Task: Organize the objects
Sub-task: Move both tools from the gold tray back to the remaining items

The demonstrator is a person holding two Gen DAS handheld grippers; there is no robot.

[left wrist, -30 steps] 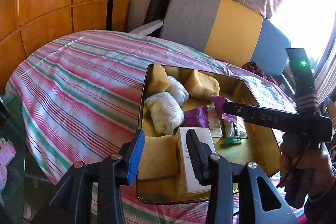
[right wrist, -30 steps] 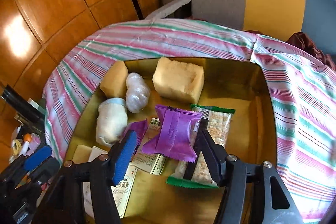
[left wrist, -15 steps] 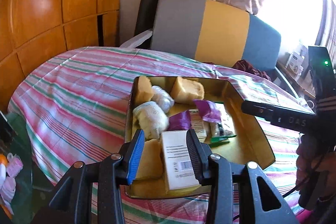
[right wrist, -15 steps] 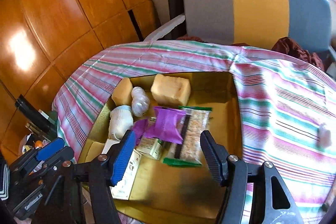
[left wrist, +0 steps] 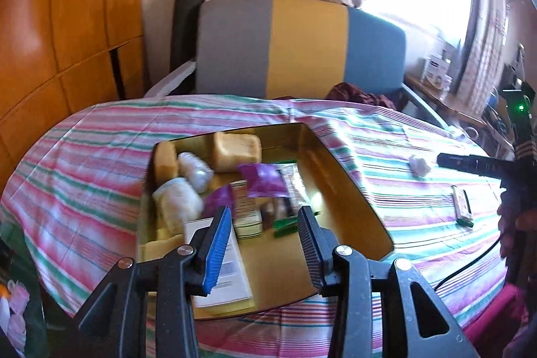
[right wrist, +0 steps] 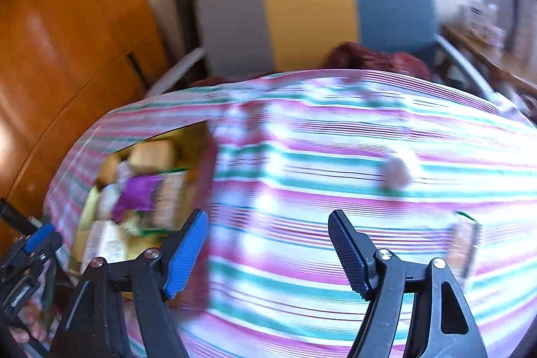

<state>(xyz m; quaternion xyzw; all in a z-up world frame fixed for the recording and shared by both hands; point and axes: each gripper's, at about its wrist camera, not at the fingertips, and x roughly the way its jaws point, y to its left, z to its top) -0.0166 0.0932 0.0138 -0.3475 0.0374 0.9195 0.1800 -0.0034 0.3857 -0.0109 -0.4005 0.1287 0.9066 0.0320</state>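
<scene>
Round table under striped pink-green cloth (left wrist: pixel 84 163); wood-panel wall left of it, grey-yellow-blue chair (left wrist: pixel 302 46) behind. Shiny gold rectangular tray (left wrist: pixel 349 190) on the cloth, packed with foam blocks, wrapped rolls, purple packet (left wrist: pixel 263 178), white box. Right of tray: loose snack bar (left wrist: pixel 462 207), small crumpled wad (left wrist: pixel 419 164). Left gripper (left wrist: pixel 265 244) over tray's near edge, parted, empty. Right gripper (right wrist: pixel 268 252) right of tray, just been opening, nothing between.

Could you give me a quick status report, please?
Left gripper empty above gold metal tray. Right gripper empty, fingers just been opening over striped tablecloth. Nothing blocking.
</scene>
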